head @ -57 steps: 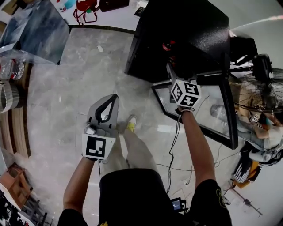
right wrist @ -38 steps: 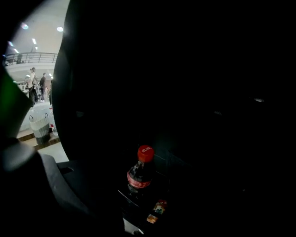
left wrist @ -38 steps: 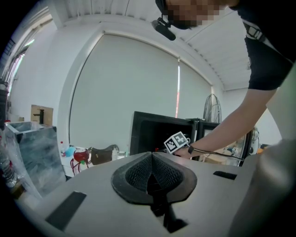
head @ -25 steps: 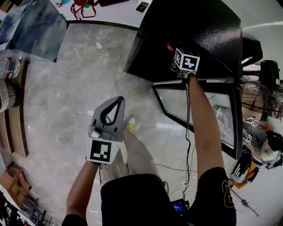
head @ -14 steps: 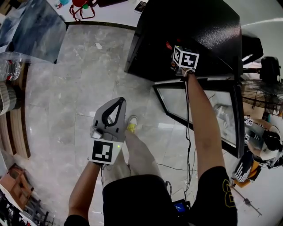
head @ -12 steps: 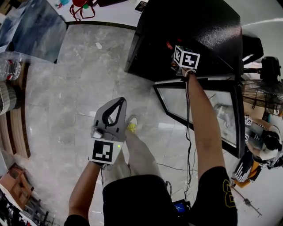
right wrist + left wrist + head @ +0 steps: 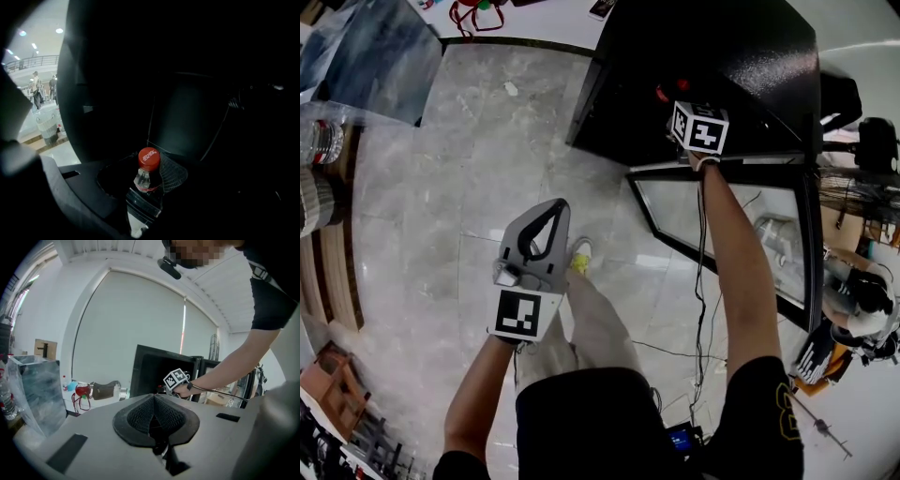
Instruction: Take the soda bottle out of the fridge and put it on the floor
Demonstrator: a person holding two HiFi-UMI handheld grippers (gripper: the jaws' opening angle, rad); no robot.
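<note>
Drawing the soda bottle (image 7: 146, 182) out cleanly is calling for a firm hold just below its red cap (image 7: 149, 159). It should be kept upright and pulled straight back toward the opening, so that it is not knocking against the dark inner walls of the fridge (image 7: 712, 56). Squeezing harder on the tapered shoulder is probably risking a slip.

The bottle is standing upright inside the fridge, directly between the jaws of the right claw (image 7: 144, 175). These jaws have just been closing and are pressing on the bottle from both sides, with the cap showing clear of the pads. The glass door (image 7: 722, 225) is hanging open beside the reaching arm. The floor (image 7: 441, 216), the bottle's destination, is lying to the left, where the left claw (image 7: 153, 399) is hovering closed and empty.
</note>
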